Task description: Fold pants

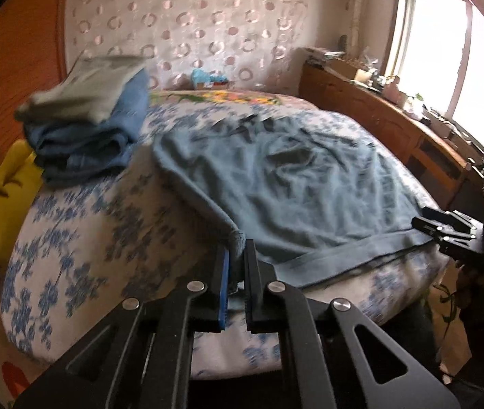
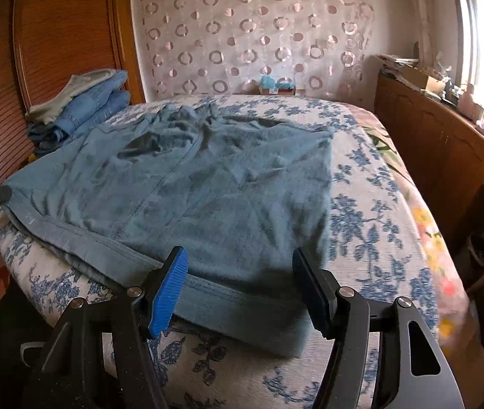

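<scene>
Blue pants (image 2: 187, 184) lie spread across a floral bedspread (image 2: 371, 211), hem toward the bed's near edge. The left gripper (image 1: 236, 248) pinches one hem corner; the right gripper (image 2: 238, 272) hovers, jaws apart, over the other. A clean fold likely needs both corners clamped and lifted together. Only the right wrist view shows the centre seam.

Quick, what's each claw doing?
Left claw: shut on the blue-grey cloth pants corner.
Right claw: open, holding nothing.
</scene>
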Demonstrator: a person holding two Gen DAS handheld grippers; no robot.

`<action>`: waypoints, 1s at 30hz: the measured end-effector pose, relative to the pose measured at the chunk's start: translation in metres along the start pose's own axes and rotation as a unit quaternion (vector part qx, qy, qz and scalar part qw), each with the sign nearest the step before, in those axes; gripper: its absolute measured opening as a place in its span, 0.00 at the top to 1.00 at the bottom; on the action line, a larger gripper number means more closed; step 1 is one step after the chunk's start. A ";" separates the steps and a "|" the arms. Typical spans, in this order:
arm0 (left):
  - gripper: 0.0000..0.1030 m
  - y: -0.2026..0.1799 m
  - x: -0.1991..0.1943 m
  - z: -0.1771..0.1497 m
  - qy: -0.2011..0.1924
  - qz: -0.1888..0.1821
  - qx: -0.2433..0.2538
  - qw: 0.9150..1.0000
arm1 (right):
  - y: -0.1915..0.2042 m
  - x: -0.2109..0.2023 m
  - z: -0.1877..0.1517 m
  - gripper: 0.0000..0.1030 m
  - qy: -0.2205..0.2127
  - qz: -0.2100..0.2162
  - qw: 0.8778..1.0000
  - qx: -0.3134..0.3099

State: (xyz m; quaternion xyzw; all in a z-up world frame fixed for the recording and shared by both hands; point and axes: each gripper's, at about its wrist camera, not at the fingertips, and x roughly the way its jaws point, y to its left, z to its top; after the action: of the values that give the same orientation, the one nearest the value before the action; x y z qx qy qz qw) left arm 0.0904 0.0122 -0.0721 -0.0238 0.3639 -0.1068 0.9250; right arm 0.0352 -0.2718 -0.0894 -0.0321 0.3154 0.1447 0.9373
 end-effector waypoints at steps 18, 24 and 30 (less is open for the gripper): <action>0.93 -0.098 0.025 0.050 0.006 -0.067 0.078 0.995 | -0.011 -0.002 0.000 0.36 -0.016 0.012 1.000 0.005; 0.93 -0.136 0.027 0.063 0.006 -0.092 0.106 0.990 | -0.021 -0.003 -0.001 0.36 -0.019 0.008 1.000 0.014; 0.93 -0.160 0.027 0.061 0.010 -0.096 0.123 0.988 | -0.027 -0.005 -0.003 0.36 -0.024 0.005 0.999 0.021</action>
State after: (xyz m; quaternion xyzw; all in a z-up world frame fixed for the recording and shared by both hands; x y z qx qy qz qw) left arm 0.1225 -0.1517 -0.0261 0.0567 0.3535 -0.2397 0.9024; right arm 0.0378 -0.2993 -0.0894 -0.0070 0.2955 0.1437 0.9444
